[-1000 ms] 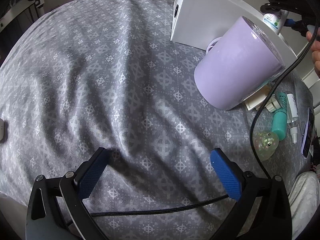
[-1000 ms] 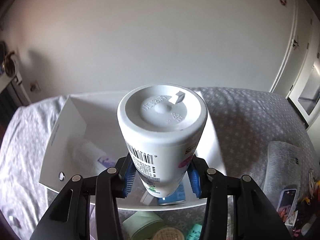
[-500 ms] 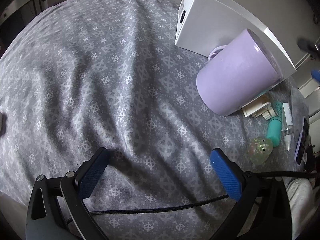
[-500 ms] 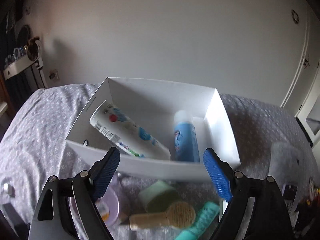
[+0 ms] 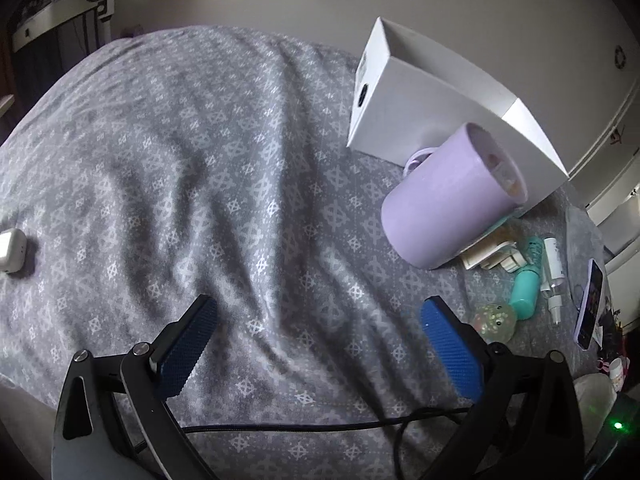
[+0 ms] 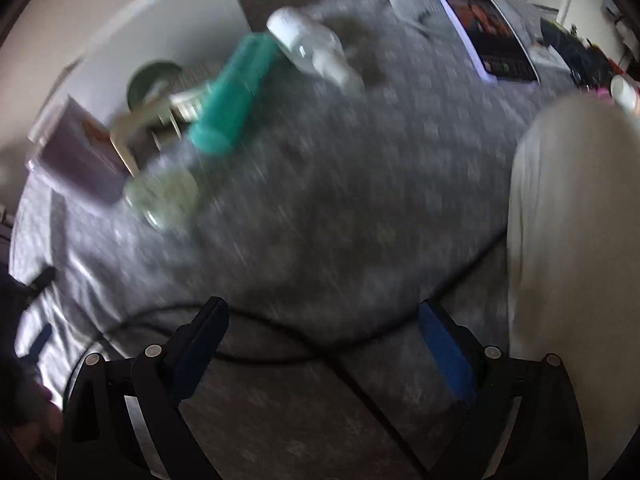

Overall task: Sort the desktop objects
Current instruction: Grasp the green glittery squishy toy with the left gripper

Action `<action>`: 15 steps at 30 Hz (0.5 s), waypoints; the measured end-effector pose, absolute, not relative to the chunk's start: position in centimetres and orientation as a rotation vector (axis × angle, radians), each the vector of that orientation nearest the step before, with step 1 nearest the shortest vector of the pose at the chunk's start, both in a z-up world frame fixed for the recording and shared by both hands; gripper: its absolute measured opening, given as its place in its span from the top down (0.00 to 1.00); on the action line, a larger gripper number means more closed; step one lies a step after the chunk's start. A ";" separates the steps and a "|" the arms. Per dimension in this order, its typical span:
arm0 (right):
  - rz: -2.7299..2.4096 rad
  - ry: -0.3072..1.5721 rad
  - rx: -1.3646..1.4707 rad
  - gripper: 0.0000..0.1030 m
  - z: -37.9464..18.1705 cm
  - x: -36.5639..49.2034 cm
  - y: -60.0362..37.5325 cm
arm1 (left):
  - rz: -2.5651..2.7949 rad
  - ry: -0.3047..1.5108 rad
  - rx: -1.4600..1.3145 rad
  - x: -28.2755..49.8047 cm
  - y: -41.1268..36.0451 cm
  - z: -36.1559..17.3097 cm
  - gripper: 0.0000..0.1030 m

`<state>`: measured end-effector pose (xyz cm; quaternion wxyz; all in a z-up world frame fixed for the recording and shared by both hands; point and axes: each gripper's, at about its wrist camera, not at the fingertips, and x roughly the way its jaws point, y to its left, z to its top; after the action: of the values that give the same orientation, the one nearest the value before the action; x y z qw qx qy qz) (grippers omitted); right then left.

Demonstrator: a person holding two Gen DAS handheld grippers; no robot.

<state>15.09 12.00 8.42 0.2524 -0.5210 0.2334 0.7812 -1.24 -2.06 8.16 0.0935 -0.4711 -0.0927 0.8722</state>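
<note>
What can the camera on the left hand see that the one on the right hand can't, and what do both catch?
Only the left view shows the small white case at the far left of the grey cloth, and the open left hand-held gripper.

Only the right view, which is blurred, shows the open right hand-held gripper and pale fabric at the right.

Both show the white box, purple mug, teal bottle, clear bottle, glittery ball and phone.

Patterned grey cloth bedspread [image 5: 224,168]; smooth matt lilac mug [image 5: 448,204]; glossy phone [image 6: 484,28]
</note>
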 end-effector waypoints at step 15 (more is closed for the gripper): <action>2.210 0.418 -1.355 0.00 7.3 16.2 10.1 | 2.199 0.344 -1.268 2.3 11.9 10.9 0.01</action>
<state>16.18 10.06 7.26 0.2553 -0.4989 0.1538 0.8138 2.28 11.89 10.91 0.2861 -0.4743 0.1288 0.8226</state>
